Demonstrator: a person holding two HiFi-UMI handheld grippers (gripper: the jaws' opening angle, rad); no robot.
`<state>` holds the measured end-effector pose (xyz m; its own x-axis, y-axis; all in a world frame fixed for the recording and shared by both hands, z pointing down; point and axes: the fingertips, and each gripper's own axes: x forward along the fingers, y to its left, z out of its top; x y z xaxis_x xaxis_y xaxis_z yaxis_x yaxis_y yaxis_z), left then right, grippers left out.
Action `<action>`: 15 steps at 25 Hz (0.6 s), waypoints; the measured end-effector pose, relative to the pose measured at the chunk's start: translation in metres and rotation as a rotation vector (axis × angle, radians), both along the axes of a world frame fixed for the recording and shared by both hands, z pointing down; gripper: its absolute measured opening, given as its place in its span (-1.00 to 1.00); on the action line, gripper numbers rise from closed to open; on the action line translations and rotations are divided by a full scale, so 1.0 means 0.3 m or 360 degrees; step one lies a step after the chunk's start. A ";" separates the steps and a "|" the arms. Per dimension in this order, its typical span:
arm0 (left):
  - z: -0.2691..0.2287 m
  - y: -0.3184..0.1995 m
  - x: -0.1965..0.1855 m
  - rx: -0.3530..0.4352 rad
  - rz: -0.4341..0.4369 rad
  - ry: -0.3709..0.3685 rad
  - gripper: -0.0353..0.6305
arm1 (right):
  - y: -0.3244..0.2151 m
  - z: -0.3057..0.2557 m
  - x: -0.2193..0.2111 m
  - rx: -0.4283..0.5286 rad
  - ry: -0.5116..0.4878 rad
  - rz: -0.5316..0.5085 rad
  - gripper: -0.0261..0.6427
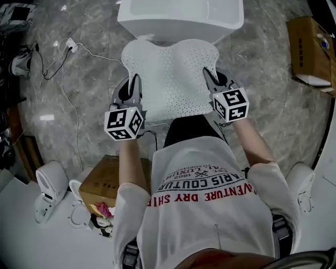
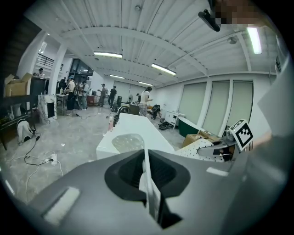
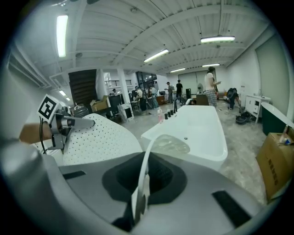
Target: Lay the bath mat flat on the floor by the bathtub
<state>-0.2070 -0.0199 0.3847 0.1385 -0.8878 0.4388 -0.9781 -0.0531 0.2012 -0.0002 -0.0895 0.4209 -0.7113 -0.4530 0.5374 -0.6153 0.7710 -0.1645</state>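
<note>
A white perforated bath mat (image 1: 170, 79) hangs stretched between my two grippers, above the grey marble floor, just in front of the white bathtub (image 1: 181, 16). My left gripper (image 1: 134, 86) is shut on the mat's left edge. My right gripper (image 1: 208, 78) is shut on its right edge. In the left gripper view the thin mat edge (image 2: 148, 181) is pinched between the jaws, with the bathtub (image 2: 133, 133) ahead and the mat (image 2: 206, 149) off to the right. In the right gripper view the mat edge (image 3: 143, 183) curls up from the jaws, and the mat (image 3: 101, 137) spreads out to the left.
A cardboard box (image 1: 310, 50) stands at the far right and another box (image 1: 107, 181) at the person's left foot. Cables and a power strip (image 1: 68, 47) lie on the floor at the left. White devices (image 1: 50, 189) sit lower left. People stand far behind the tub.
</note>
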 end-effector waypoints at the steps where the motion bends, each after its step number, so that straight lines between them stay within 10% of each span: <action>1: 0.041 -0.030 -0.003 -0.0025 0.0021 -0.0017 -0.83 | -0.025 0.038 0.005 -0.0007 0.0019 0.0014 -0.88; 15: 0.694 -0.300 -0.063 -0.0227 0.0264 -0.0073 -0.83 | -0.245 0.604 0.043 -0.0063 0.0213 0.0205 -0.88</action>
<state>-0.2261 -0.1098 0.5929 0.2545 -0.7831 0.5674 -0.9666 -0.1882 0.1738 0.0128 -0.1629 0.6022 -0.5700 -0.5120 0.6426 -0.7267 0.6791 -0.1036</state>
